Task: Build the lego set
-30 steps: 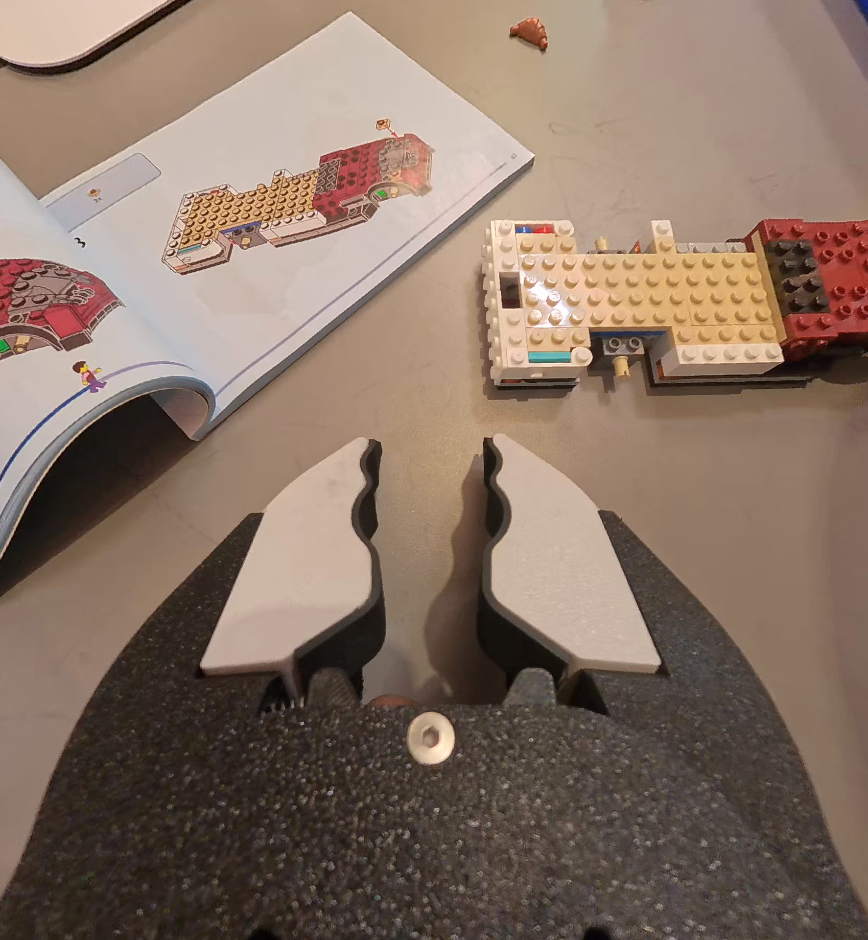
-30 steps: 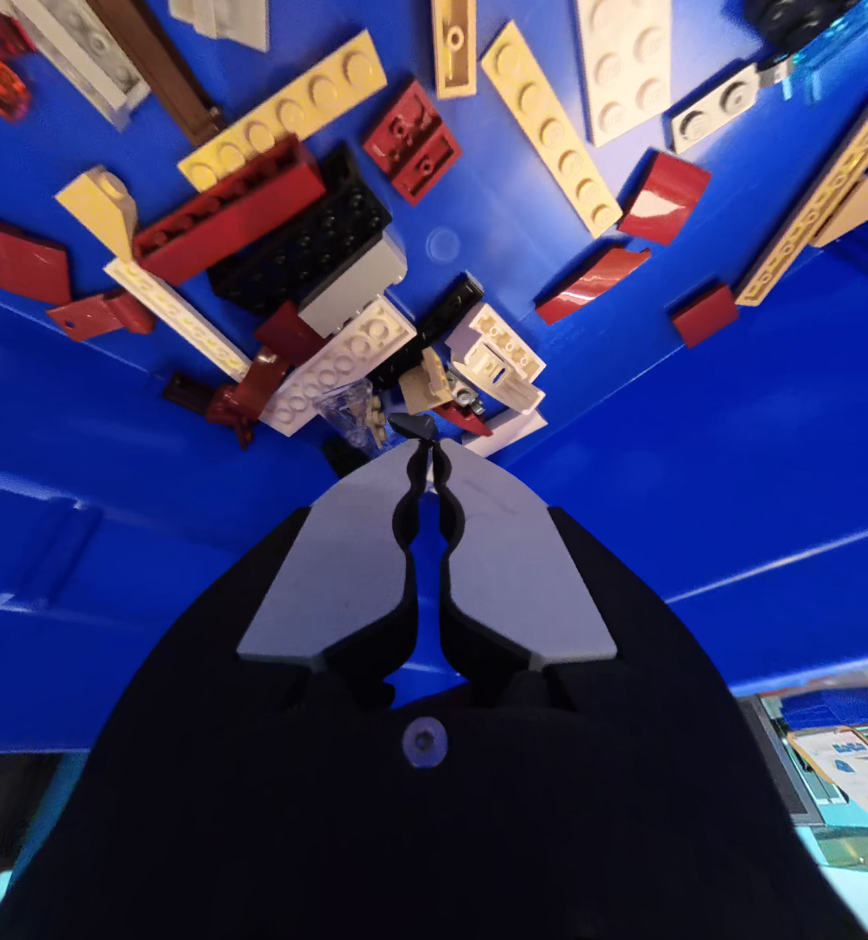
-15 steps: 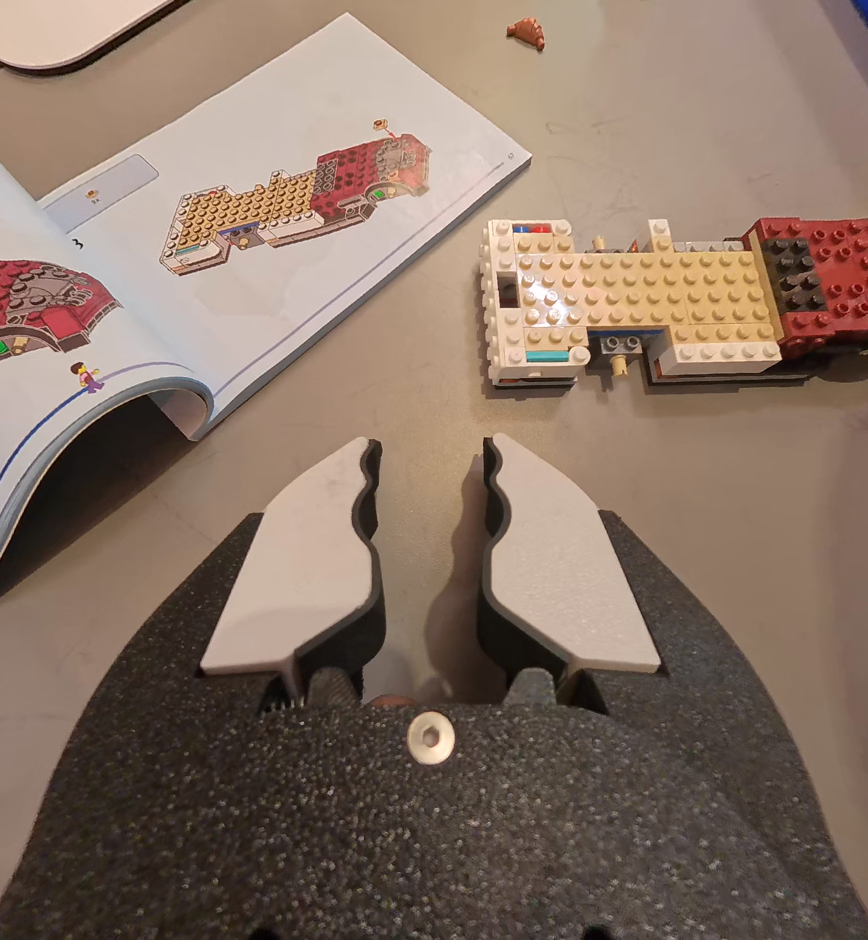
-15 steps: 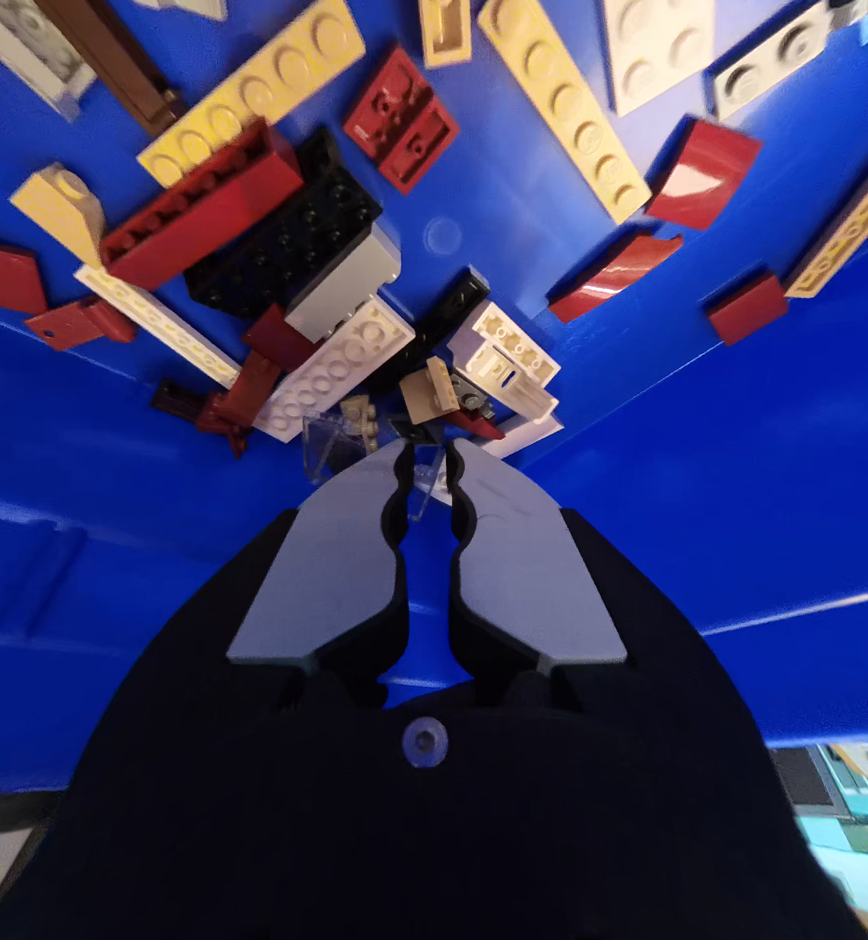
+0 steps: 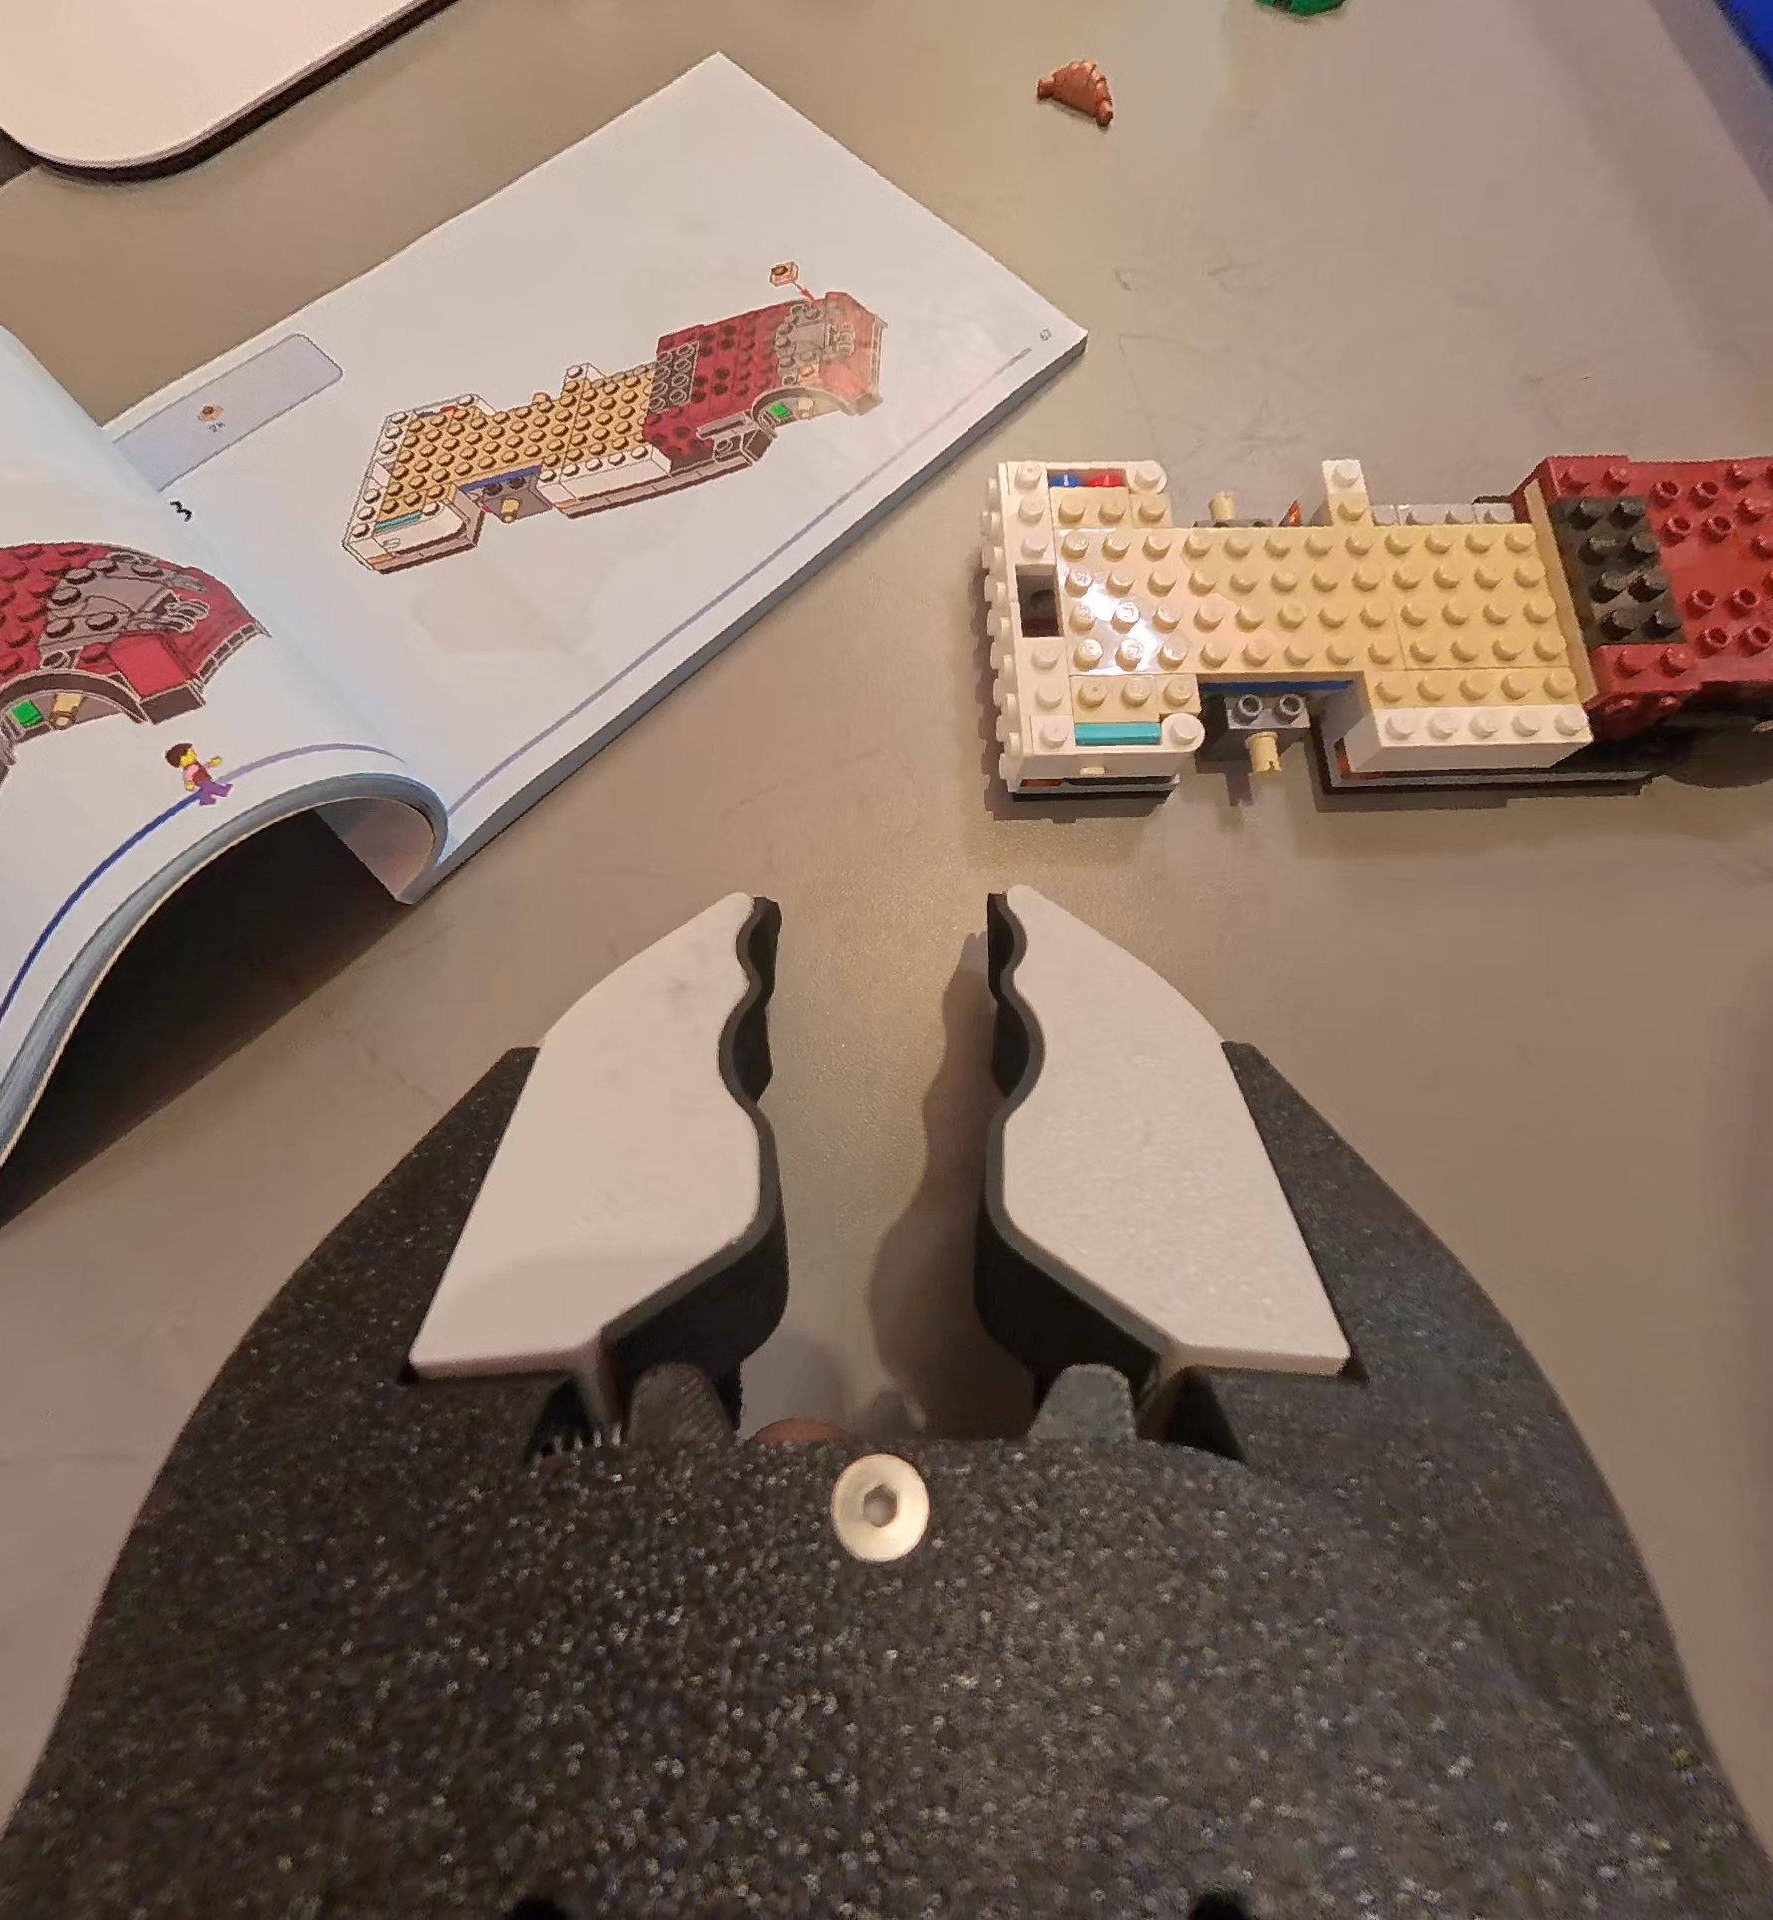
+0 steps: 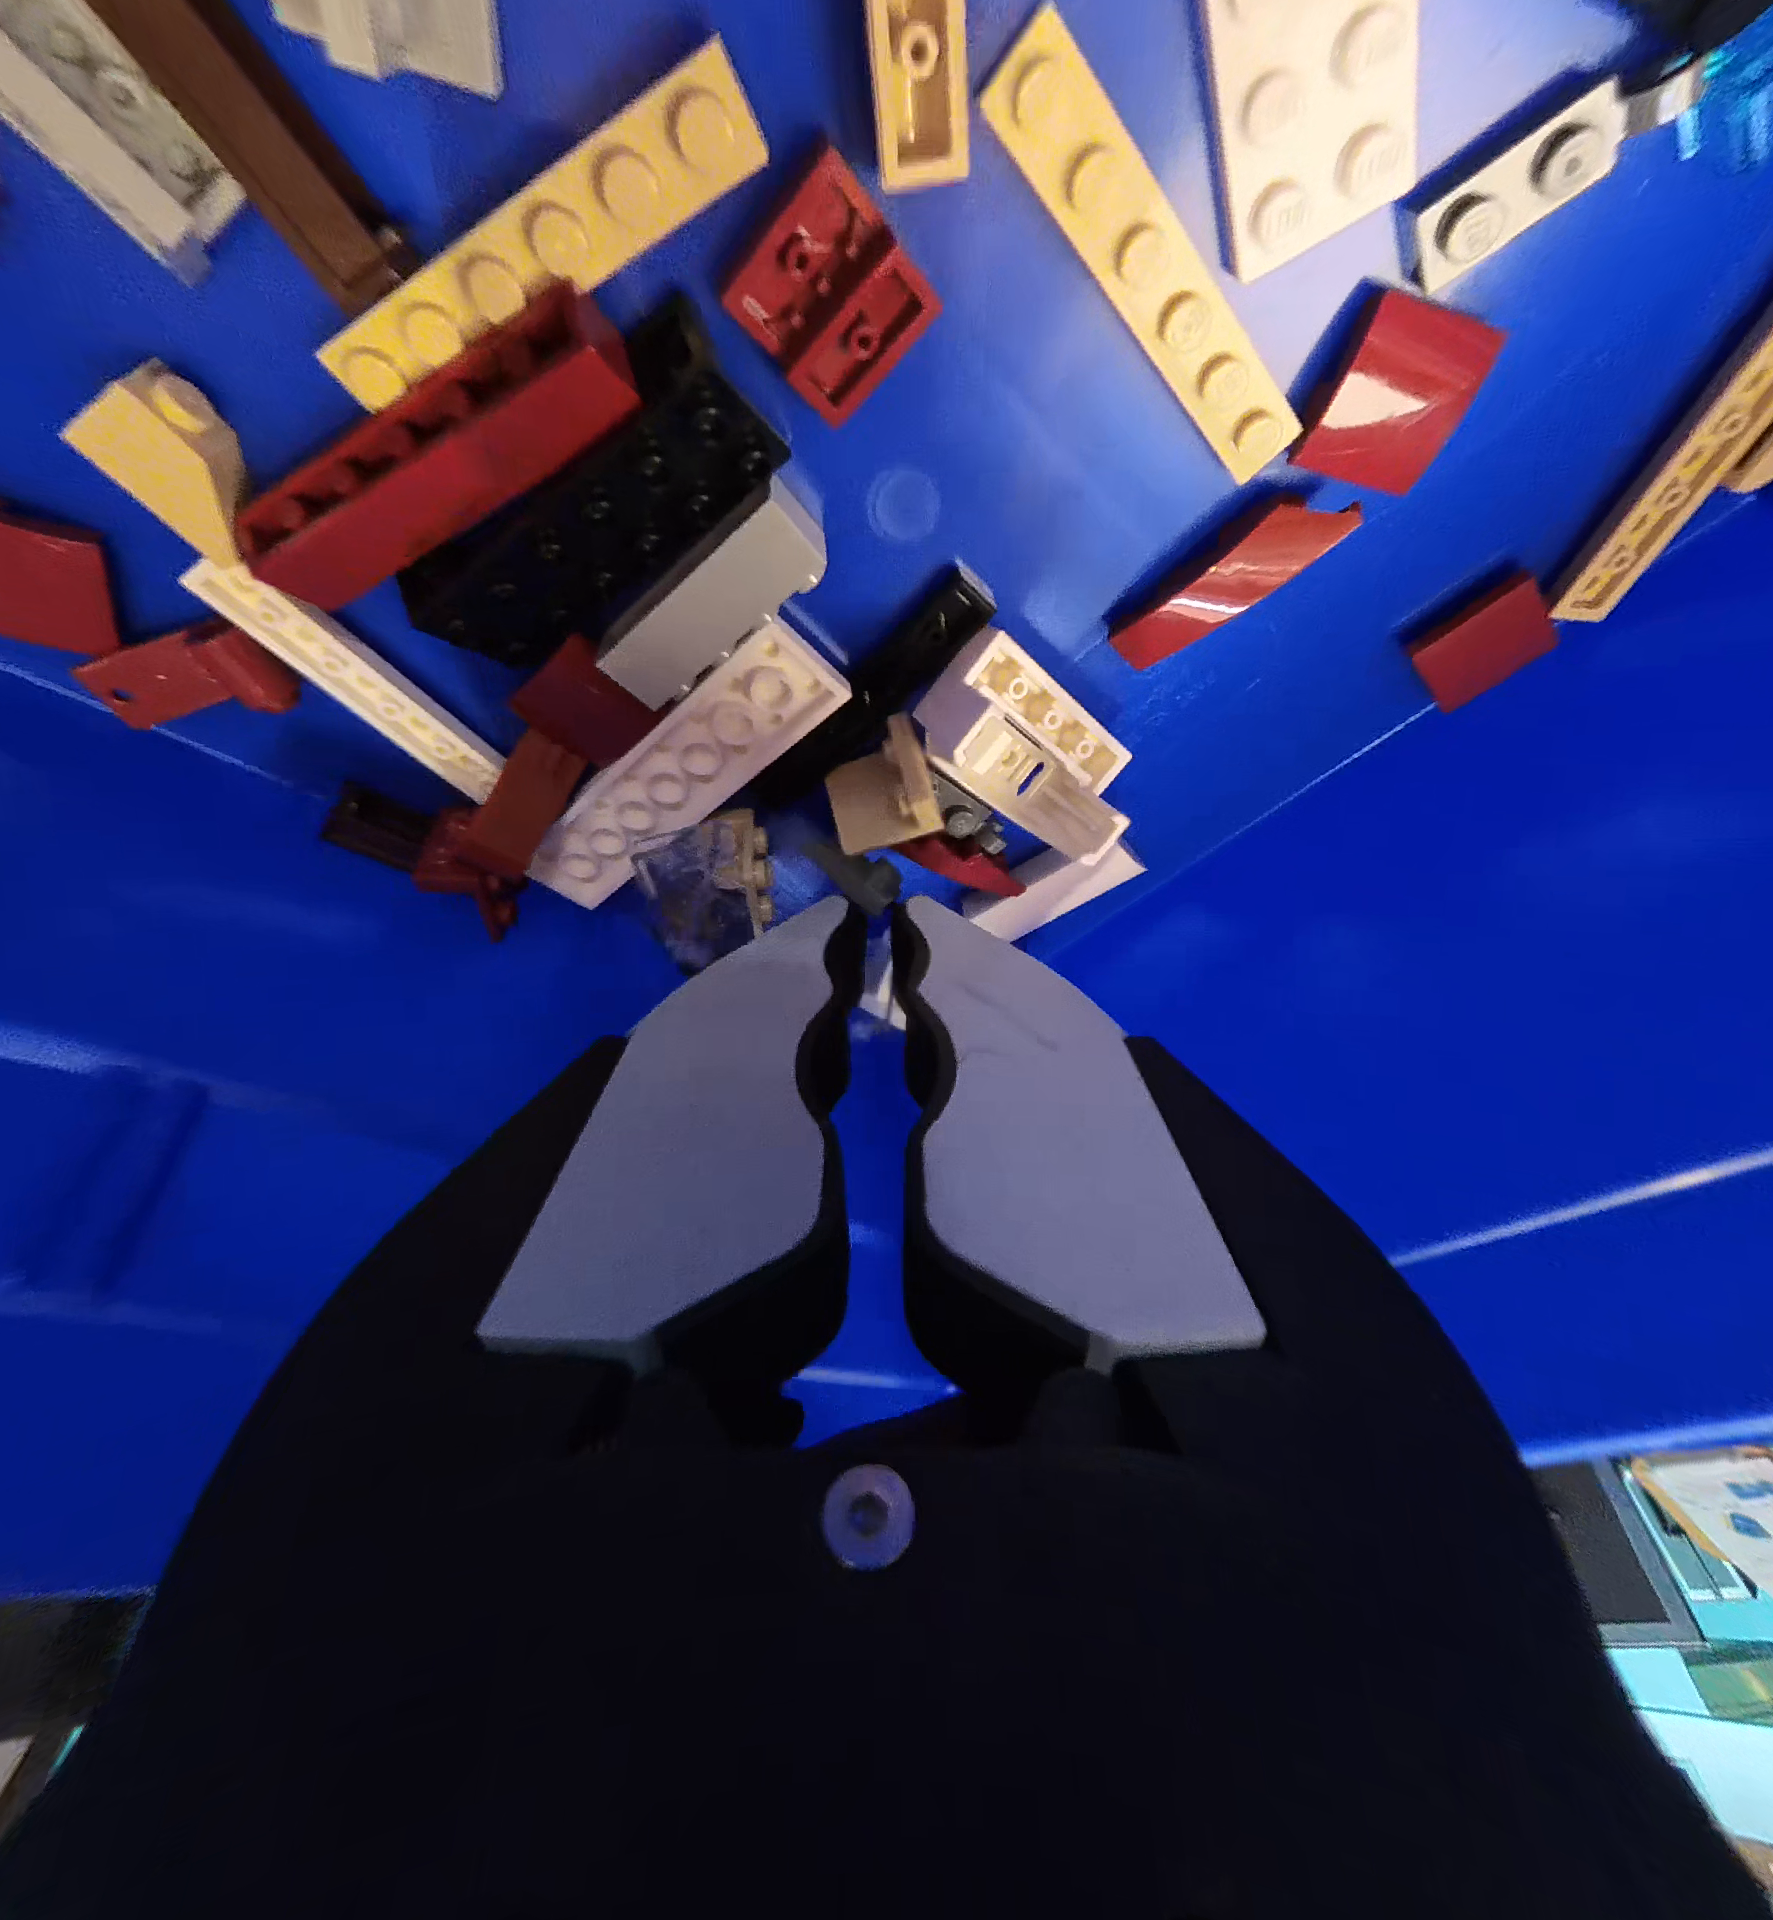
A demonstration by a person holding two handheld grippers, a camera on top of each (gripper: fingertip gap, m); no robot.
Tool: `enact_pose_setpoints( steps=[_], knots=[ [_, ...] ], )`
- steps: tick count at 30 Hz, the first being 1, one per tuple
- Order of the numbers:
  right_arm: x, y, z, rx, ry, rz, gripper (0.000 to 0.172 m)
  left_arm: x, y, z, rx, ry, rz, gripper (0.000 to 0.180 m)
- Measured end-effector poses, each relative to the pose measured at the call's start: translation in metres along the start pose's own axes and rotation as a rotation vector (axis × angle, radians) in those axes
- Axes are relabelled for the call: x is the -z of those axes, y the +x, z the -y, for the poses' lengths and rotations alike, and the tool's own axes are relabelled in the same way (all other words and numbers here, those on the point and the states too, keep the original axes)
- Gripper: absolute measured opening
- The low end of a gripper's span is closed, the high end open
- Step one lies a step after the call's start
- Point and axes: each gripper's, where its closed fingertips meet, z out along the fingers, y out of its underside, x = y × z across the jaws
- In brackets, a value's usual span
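My left gripper (image 5: 882, 914) is open and empty, low over the grey table (image 5: 1277, 1039). A partly built brick model (image 5: 1308, 623), tan and white with a dark red end, lies ahead to the right. An open instruction booklet (image 5: 446, 499) lies ahead to the left. My right gripper (image 6: 869, 909) reaches into a blue bin (image 6: 1433, 935) of loose bricks. Its fingertips are closed on a small dark grey piece (image 6: 861, 881) in the bin's corner, beside a clear piece (image 6: 695, 883) and a tan piece (image 6: 877, 805).
The bin holds several loose bricks: a white plate (image 6: 695, 758), a black brick (image 6: 591, 520), dark red bricks (image 6: 435, 457), tan plates (image 6: 1131, 260). A small brown piece (image 5: 1074, 88) and a white board's corner (image 5: 134, 73) lie at the table's far side. The gap from one gripper's tips to the other's is roughly 55 centimetres.
My right gripper's fingers opened a little half a second ago and have closed again on the small dark grey piece. The left gripper has barely moved.
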Motion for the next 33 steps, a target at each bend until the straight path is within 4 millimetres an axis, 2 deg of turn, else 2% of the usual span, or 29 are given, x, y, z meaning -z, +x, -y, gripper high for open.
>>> enact_pose_setpoints(
  steps=[1,5,8,12,15,18,22,29,31,33],
  knots=[
    [0.004,0.0,0.001,-0.006,0.008,-0.012,0.005,0.001,0.0,0.0,-0.001,0.005,0.003,0.04],
    [0.025,0.001,0.005,-0.022,0.035,-0.106,0.004,0.005,-0.003,0.004,0.001,0.042,0.033,0.04],
    [0.051,0.006,0.015,-0.038,0.085,-0.27,0.003,0.011,-0.006,0.007,0.007,0.085,0.069,0.04],
    [0.11,0.007,0.049,-0.132,0.244,-0.553,0.002,0.019,-0.001,0.007,0.011,0.119,0.074,0.039],
    [0.157,-0.005,0.085,-0.182,0.373,-0.737,0.002,0.022,0.005,0.006,0.008,0.123,0.071,0.039],
    [0.192,-0.025,0.129,-0.202,0.476,-0.863,0.002,0.023,0.01,0.008,-0.009,0.125,0.075,0.039],
    [0.214,-0.052,0.201,-0.175,0.602,-0.931,0.002,0.025,0.015,0.009,-0.012,0.13,0.073,0.039],
    [0.227,-0.091,0.37,-0.109,0.994,-0.872,0.002,0.03,0.011,0.011,-0.022,0.143,0.126,0.038],
    [0.225,-0.097,0.411,-0.087,1.035,-0.87,0.001,0.031,0.007,0.01,-0.019,0.142,0.15,0.038],
    [0.222,-0.1,0.441,-0.077,1.055,-0.858,0.001,0.03,0.003,0.007,-0.002,0.134,0.157,0.038]
  ],
)
